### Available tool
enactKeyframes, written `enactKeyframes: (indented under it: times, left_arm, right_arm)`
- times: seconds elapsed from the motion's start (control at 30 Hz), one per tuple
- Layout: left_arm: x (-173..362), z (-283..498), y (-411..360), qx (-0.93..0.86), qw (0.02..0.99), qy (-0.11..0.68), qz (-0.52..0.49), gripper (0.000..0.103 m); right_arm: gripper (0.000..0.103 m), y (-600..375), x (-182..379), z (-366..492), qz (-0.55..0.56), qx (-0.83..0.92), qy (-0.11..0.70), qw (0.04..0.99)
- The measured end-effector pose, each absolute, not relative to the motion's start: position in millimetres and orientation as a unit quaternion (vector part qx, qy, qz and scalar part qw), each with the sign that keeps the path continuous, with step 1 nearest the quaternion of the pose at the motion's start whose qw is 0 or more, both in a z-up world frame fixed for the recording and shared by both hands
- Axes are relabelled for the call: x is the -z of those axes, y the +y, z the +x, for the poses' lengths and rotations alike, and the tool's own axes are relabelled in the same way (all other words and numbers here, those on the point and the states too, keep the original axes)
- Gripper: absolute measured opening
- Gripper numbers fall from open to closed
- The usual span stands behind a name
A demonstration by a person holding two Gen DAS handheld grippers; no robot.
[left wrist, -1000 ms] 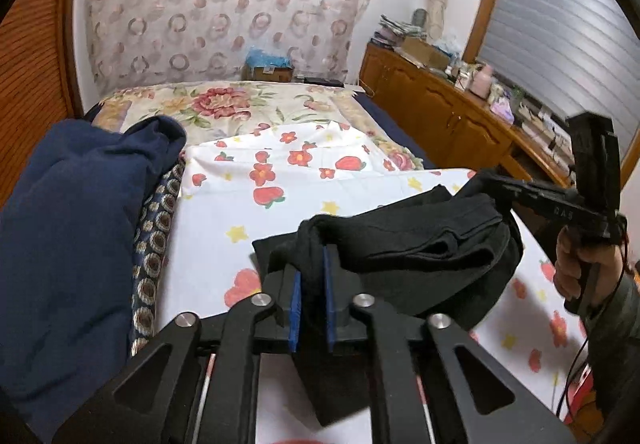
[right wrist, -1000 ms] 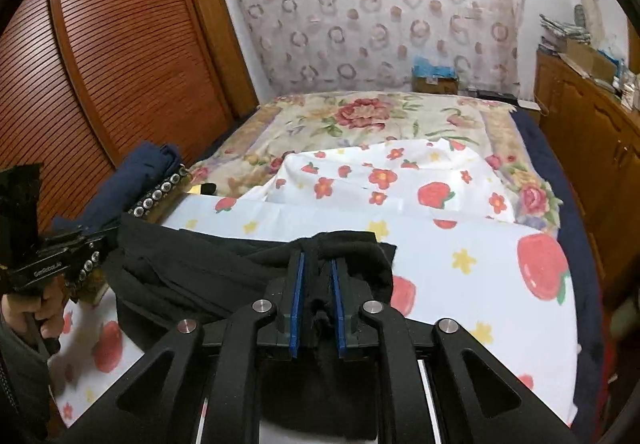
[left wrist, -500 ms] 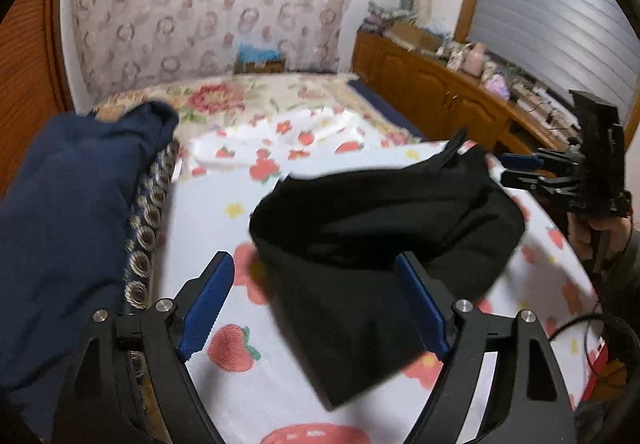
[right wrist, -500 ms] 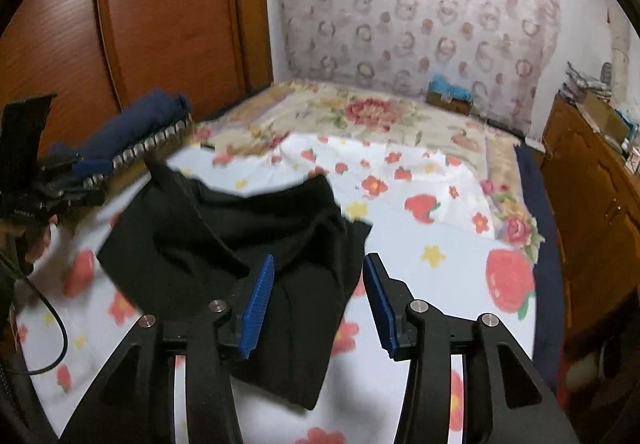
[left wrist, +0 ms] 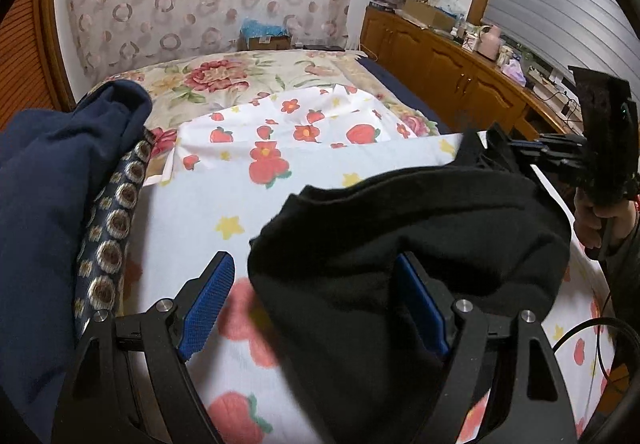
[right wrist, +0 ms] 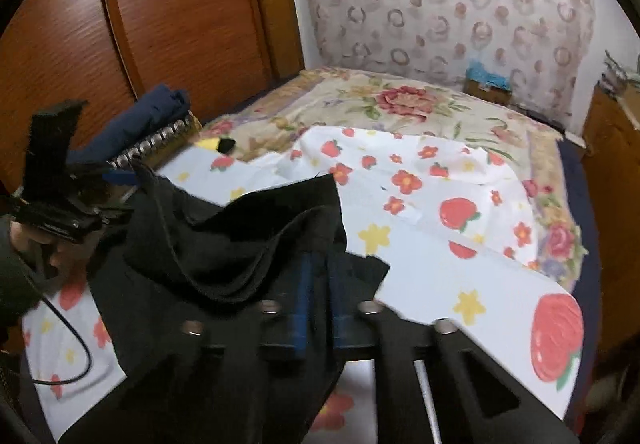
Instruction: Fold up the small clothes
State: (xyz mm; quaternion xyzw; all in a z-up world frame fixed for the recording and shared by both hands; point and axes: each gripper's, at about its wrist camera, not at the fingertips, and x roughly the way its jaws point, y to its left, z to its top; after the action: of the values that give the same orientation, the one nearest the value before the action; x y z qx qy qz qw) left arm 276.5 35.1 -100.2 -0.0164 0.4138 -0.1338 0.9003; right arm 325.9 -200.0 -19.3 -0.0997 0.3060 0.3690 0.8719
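A black garment (left wrist: 400, 236) lies bunched on the strawberry-print sheet (left wrist: 224, 196). My left gripper (left wrist: 312, 304) stands open just above it. The cloth's near left part sits between the blue pads (left wrist: 206, 300) and drapes over the right finger, with no pad pressing on it. In the right wrist view the garment (right wrist: 240, 244) is lifted at its near edge, and my right gripper (right wrist: 320, 304) is shut on that black fold. The same right gripper (left wrist: 494, 150) shows at the garment's far right corner in the left wrist view. The left gripper (right wrist: 120, 196) appears at the left edge of the right wrist view.
A folded navy cloth (left wrist: 52, 204) over a patterned pillow (left wrist: 108, 244) fills the left side. A floral bedspread (left wrist: 224, 76) covers the far bed. Wooden cabinets (left wrist: 460, 76) with clutter run along the right, and a wooden wardrobe (right wrist: 160, 12) stands on the left. A hand (left wrist: 596, 220) and a cable (right wrist: 72, 344) are close by.
Both grippers were shut on the garment, then opened and let it drop onto the sheet. The right gripper has since shut on a fold again, while the left stays open and has sunk lower.
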Motion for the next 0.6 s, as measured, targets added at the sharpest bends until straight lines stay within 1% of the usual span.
enactKeyframes:
  times: [0.07,0.13,0.17,0.23,0.37,0.47,0.5,0.53,0.57,0.6]
  left_arm:
    - [101.6,279.2,35.9,0.124,0.902,0.413,-0.016,0.083]
    - [101.8,279.8,37.2,0.109,0.905,0.41,-0.012,0.083]
    - [99.8,278.1,38.4,0.097,0.91,0.402,-0.01,0.083]
    - [98.1,277.7,40.5,0.089,0.913,0.397,-0.009,0.083]
    - [99.7,278.0,44.2,0.088,0.911,0.402,-0.011,0.083]
    - [101.5,278.0,44.9,0.089,0.91,0.404,-0.011,0.083]
    - [102.8,278.8,45.5,0.09,0.909,0.407,-0.014,0.083]
    - [104.0,279.2,45.6,0.091,0.908,0.409,-0.016,0.083]
    - [104.7,279.3,45.3,0.09,0.907,0.41,-0.016,0.083]
    - [105.7,279.4,44.2,0.091,0.906,0.413,-0.015,0.081]
  right_arm:
    - [0.003,-212.6,17.6,332.4,-0.06,-0.376,0.299,0.875]
    - [0.002,-233.3,17.2,341.9,-0.002,-0.335,0.289,0.897]
    - [0.002,-240.5,20.5,345.4,0.019,-0.32,0.297,0.9]
    - [0.002,-247.2,24.7,347.9,0.018,-0.284,0.307,0.908]
    - [0.003,-247.0,29.3,346.5,0.004,-0.273,0.321,0.907]
    - [0.02,-239.2,22.0,340.4,-0.028,-0.251,0.318,0.914]
    - [0.034,-236.3,18.2,337.5,-0.036,-0.251,0.317,0.914]
    - [0.052,-234.3,16.9,333.1,-0.04,-0.259,0.316,0.912]
    - [0.056,-233.4,17.0,332.2,-0.036,-0.269,0.319,0.908]
    - [0.058,-228.3,16.0,329.9,-0.034,-0.27,0.324,0.906]
